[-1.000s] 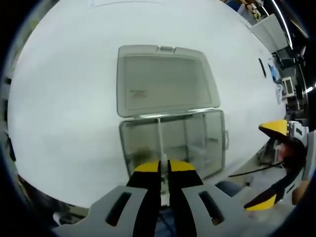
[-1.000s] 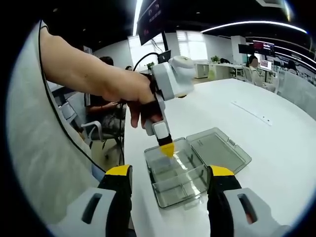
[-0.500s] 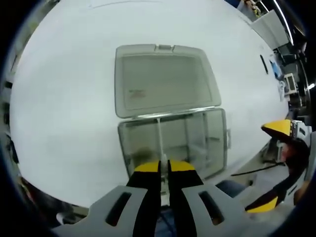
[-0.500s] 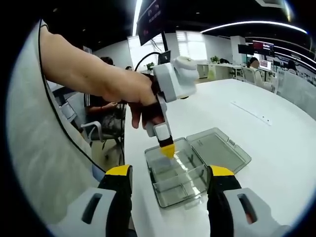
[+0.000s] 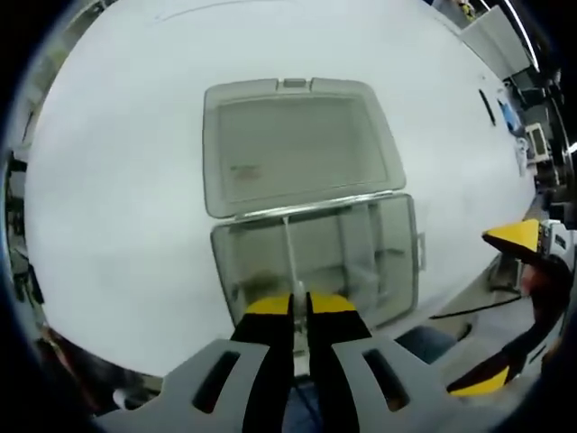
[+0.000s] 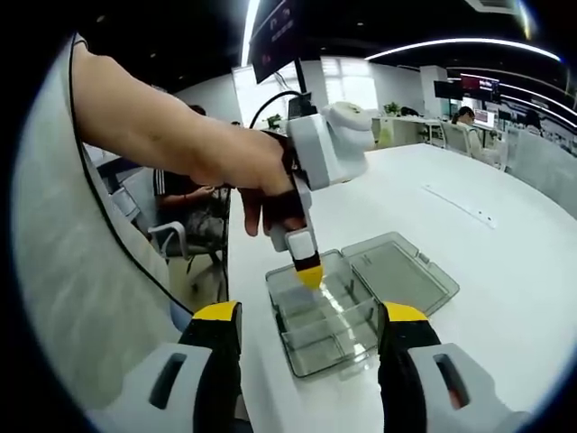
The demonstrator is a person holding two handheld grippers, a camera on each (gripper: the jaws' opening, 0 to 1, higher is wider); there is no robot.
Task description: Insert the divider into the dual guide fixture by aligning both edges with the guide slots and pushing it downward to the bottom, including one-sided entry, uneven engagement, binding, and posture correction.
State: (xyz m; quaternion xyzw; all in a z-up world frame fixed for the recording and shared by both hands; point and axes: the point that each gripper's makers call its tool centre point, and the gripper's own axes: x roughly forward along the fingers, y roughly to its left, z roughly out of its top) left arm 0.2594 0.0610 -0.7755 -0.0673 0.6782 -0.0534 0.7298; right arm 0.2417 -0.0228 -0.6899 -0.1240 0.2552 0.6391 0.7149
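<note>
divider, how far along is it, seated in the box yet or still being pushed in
Done: the clear box sits on the white table with its lid folded open. In hand: the left tool is shut on the divider, a thin clear strip standing inside the box. Left: pushing it to the bottom; I cannot tell whether both edges are in their slots. The right tool waits open, off the box.

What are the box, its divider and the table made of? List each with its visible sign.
Box: clear, smoke-tinted hard plastic, likely moulded; the table shows through its walls and open lid.
Divider: thin clear plastic sheet, seemingly; only its pale edge reads.
Table: white, smooth, matte, probably laminate; material uncertain.
</note>
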